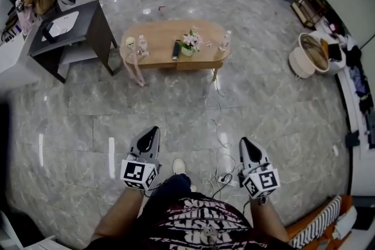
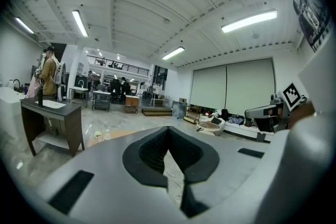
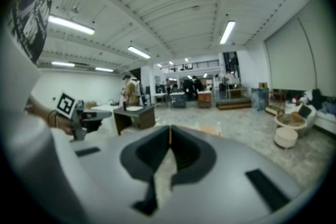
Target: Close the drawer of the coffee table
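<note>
With left tool (image 1: 153,132) and right tool (image 1: 246,142) shut and empty, approach the far oval desk (image 1: 157,38) squarely (drawer indistinct from here).

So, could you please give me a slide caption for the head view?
Left hand-held gripper and right hand-held gripper, both shut, face the coffee table.

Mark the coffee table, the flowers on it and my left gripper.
coffee table (image 1: 158,33), head view, bare wooden top left of centre.
flowers (image 1: 190,41), head view, the pink blossoms.
left gripper (image 1: 153,131), head view, tips of its closed jaws.
</note>
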